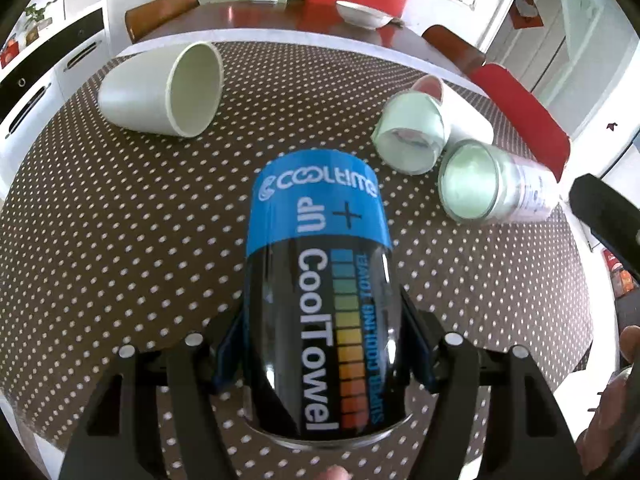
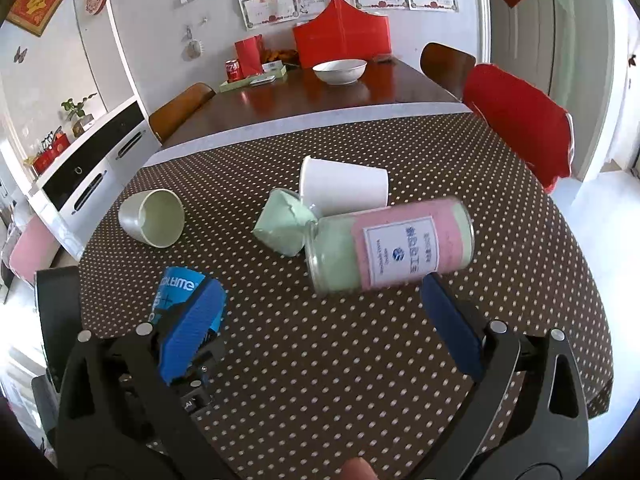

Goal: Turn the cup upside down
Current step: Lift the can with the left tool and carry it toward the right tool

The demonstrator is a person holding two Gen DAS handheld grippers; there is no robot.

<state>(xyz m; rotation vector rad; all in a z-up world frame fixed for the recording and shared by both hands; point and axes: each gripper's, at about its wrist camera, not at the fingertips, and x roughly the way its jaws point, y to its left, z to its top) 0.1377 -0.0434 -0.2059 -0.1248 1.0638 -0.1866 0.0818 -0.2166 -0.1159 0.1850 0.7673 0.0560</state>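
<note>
Cup (image 1: 320,292) labelled "COOLTIME CoolTowel" sits clamped in left tool (image 1: 320,344); right tool (image 2: 320,336) gapes wide, holding nothing.

A white bowl (image 2: 339,71) and a red soda can (image 2: 232,70) are seen on the far wooden table (image 2: 384,90).

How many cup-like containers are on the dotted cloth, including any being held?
5: a black-and-blue Cool Towel canister in the left jaws, a pale green cup far left, a white cup, a mint paper cup and a pink-and-green labelled jar, all sideways.
</note>
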